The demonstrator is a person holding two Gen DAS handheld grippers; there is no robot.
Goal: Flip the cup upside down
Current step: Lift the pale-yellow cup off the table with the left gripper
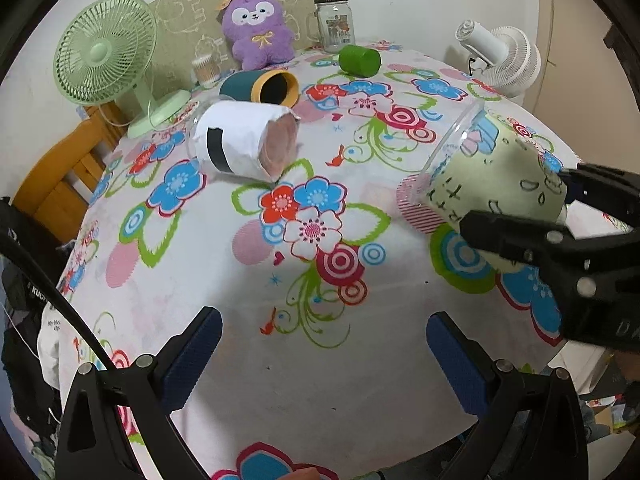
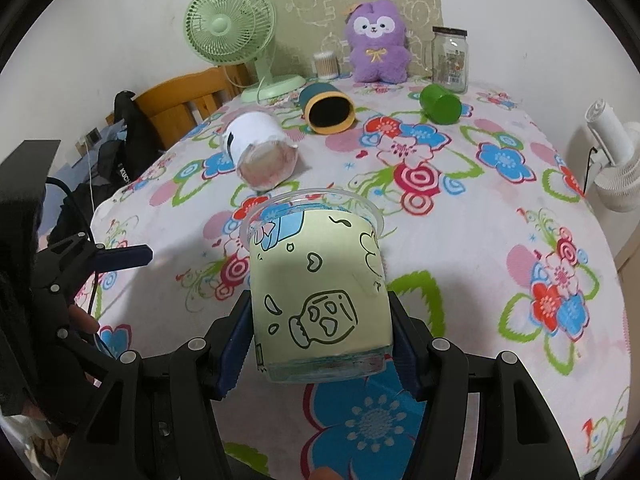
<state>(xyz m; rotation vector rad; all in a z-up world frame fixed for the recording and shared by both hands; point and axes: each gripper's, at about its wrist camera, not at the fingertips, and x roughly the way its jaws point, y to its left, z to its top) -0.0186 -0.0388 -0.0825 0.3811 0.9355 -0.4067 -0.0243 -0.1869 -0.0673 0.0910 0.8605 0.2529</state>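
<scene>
Flowery cloth covers our surface (image 2: 500, 240). We squeeze the clear plastic cup with the pale green paper sleeve (image 2: 320, 292) in our right hand-held gripper (image 2: 320, 344), tipped above it. Our left hand-held gripper (image 1: 324, 356) is wide apart.

The right tongs (image 1: 560, 216) hide the base of the pale green cup (image 1: 496, 176) in the left wrist view. The glass jar's (image 2: 451, 60) label print is too small to read. The white fan (image 2: 616, 160) is cut off by the right wrist view's edge.

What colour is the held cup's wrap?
Pale green with dark doodles on the cup; right wrist view.
</scene>
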